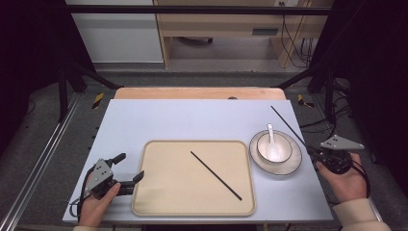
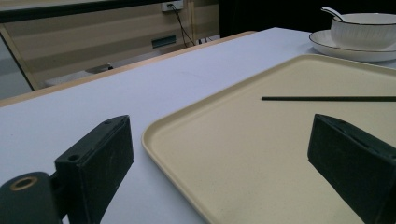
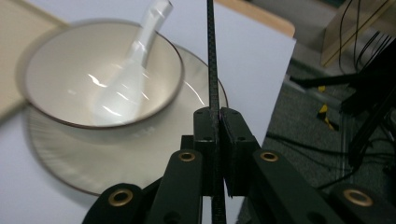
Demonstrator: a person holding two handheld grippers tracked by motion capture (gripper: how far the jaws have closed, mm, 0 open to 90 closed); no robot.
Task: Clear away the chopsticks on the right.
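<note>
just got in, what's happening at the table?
A person works with two tools. The right hand-held gripper is shut on a black chopstick, held beside the bowl, which sits on a plate with a white spoon in it. A second chopstick lies diagonally on the beige tray. The left hand-held gripper is open at the tray's left edge, holding nothing.

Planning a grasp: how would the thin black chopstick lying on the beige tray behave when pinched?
The thin black chopstick looks straight and rigid, so probably stiff. Being slim, it likely weighs little and may roll or skid on the smooth beige tray. Lying flat, it leaves little to grip.
</note>
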